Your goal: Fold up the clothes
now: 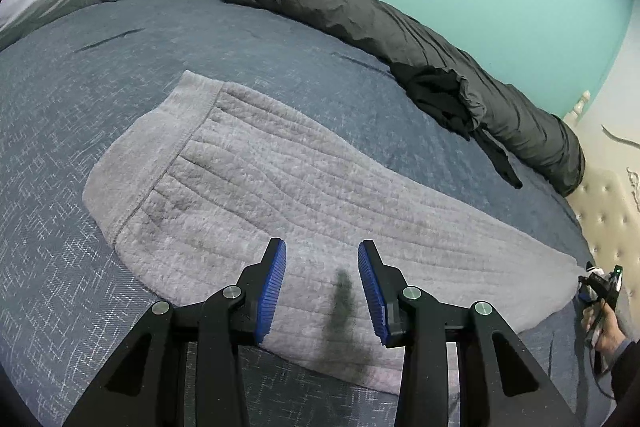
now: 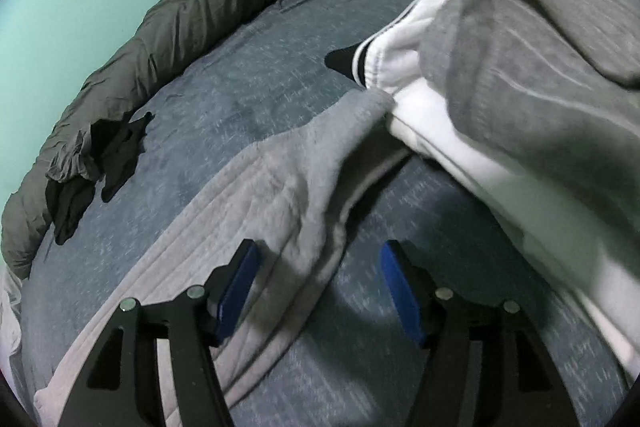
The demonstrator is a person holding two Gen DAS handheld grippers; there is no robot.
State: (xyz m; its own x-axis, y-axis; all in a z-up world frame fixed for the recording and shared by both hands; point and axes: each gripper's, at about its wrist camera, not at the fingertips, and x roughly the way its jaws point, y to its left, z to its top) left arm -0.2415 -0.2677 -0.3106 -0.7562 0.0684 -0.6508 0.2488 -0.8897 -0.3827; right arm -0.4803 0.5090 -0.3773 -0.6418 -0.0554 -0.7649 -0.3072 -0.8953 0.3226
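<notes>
Left wrist view showed the left gripper (image 1: 322,287) spread wide over the near edge of the grey garment (image 1: 256,179), which lay flat on the blue bedspread (image 1: 60,155). Beyond the garment a dark rolled duvet (image 1: 360,11) ran along the wall. At the garment's far end, the right gripper (image 2: 316,291) also gaped wide, holding nothing, beside a heap of clothes (image 2: 500,99).

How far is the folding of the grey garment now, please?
Done: the grey garment lies spread flat on the bed. In hand: nothing; the left gripper and right gripper hover open above it. Left: every fold.
</notes>
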